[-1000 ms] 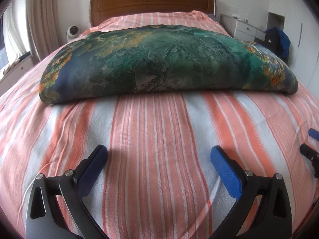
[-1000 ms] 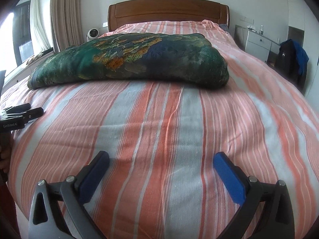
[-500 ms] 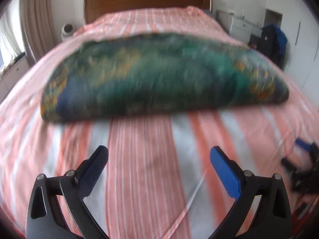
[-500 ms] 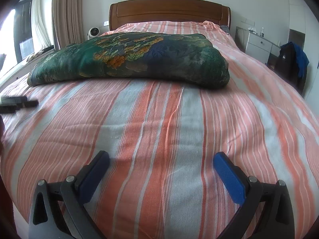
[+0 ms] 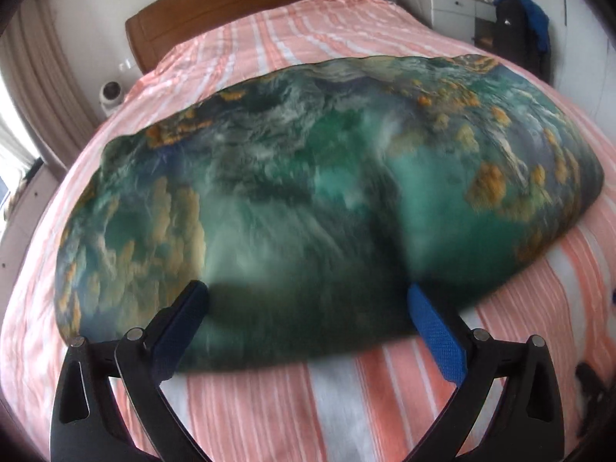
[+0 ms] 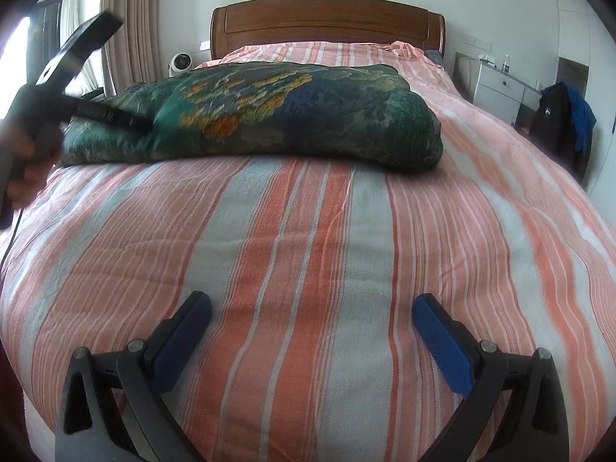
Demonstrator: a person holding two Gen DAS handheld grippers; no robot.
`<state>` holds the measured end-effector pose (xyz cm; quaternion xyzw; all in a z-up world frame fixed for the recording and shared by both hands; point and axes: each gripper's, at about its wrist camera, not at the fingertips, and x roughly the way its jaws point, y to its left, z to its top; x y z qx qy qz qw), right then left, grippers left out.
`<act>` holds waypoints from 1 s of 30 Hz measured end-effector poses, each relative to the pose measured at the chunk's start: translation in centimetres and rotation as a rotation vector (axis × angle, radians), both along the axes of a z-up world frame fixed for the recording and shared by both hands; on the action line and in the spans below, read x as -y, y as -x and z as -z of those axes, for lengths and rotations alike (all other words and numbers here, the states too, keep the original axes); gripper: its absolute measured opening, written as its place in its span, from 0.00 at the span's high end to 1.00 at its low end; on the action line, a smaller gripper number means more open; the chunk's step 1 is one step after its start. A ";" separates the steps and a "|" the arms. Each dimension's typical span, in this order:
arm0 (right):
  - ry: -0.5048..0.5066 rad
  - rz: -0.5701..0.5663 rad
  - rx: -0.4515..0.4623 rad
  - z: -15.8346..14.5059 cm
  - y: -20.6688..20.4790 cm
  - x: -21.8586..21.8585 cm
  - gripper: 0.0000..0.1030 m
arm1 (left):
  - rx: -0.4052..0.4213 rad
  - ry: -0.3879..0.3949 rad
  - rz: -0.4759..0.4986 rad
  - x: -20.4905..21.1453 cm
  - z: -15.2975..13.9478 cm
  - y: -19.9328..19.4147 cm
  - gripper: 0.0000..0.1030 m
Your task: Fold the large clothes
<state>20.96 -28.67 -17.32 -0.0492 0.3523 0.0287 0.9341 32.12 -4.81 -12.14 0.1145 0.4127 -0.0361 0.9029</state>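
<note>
A folded green quilt (image 5: 327, 177) with orange and blue flower patterns lies across the middle of the striped bed (image 5: 346, 392). My left gripper (image 5: 306, 294) is open right at its near edge, and its blue fingers stand wide apart over the fabric. In the right wrist view, a hand (image 6: 23, 161) holds that left gripper (image 6: 111, 115), whose fingers press into the left part of the quilt (image 6: 288, 115). My right gripper (image 6: 312, 304) is open over the bare bedspread (image 6: 308, 231), well short of the quilt, with nothing between its fingers.
A wooden headboard (image 6: 327, 19) closes off the far end of the bed. A white fan (image 6: 180, 63) and curtains (image 6: 131, 30) are at the back left. A white nightstand (image 6: 500, 84) and a dark bag with blue cloth (image 6: 566, 115) stand to the right.
My left gripper has moved forward from the bare bedspread up to the quilt's near edge. The right gripper has stayed where it was.
</note>
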 end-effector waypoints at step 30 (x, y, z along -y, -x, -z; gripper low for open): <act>0.001 -0.001 -0.002 -0.1 -0.2 0.0 0.00 | -0.122 0.176 -0.034 -1.7 2.5 11.7 0.01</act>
